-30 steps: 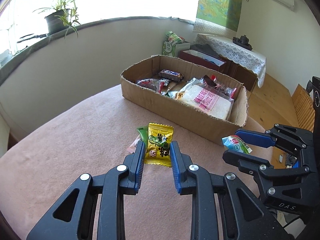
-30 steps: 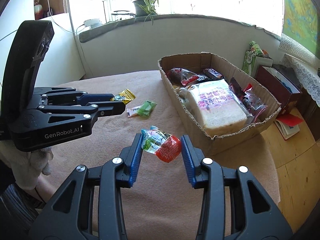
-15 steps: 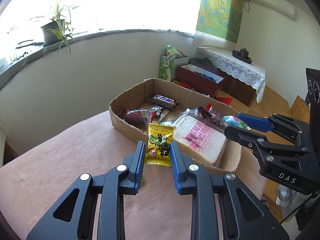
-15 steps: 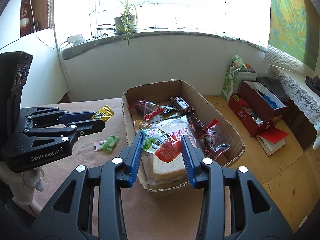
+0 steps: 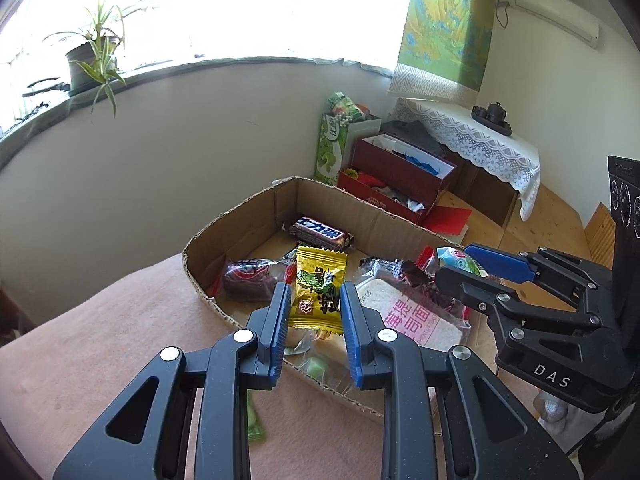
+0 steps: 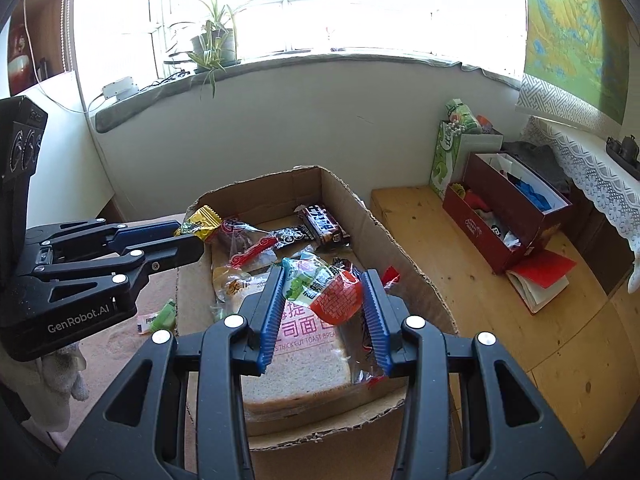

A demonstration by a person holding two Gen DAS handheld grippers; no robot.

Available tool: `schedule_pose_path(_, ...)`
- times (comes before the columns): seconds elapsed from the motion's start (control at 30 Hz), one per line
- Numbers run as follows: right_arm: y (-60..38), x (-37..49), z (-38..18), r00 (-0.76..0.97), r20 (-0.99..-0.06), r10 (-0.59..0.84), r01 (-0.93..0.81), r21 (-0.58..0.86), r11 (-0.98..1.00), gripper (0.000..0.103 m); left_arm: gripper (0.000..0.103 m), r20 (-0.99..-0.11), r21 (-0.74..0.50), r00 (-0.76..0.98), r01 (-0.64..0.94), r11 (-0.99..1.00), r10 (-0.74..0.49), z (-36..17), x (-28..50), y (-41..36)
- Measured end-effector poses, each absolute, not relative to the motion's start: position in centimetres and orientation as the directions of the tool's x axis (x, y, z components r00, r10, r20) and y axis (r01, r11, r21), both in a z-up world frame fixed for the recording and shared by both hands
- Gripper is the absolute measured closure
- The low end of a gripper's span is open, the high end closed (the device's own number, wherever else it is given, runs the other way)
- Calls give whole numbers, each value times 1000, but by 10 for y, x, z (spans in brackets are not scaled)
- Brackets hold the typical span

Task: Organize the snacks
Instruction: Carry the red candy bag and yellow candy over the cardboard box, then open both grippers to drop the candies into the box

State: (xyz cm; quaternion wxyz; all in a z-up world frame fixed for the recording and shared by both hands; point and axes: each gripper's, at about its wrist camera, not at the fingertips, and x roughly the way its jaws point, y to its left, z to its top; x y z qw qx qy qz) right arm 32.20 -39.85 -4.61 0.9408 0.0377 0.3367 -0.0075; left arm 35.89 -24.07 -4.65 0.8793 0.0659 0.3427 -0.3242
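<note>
Two grippers over the box (image 6: 404, 256), each loaded: left gripper (image 5: 314, 312) clamped on a yellow packet (image 5: 318, 288), right gripper (image 6: 324, 304) pinching a red-green packet (image 6: 324, 290) at centre. Bread (image 6: 304, 364) at six o'clock below, chocolate bar (image 6: 324, 222) at twelve, green candy (image 6: 164, 314) outside at nine on the cloth (image 5: 100, 344).

One cardboard box (image 6: 384, 236), two grippers – left gripper (image 5: 314, 312), right gripper (image 6: 324, 300) – each with one snack packet, one chocolate bar (image 5: 322, 234), one bagged toast loaf (image 6: 308, 364), one potted plant (image 6: 212, 42)
</note>
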Motion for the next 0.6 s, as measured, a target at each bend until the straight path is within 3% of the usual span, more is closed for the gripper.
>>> schedule_pose_path(0.6, -398, 332, -56, 763, -646, -2, 41, 44, 998, 54, 78, -651, -112, 546, 618, 779, -527, -47, 365, -249)
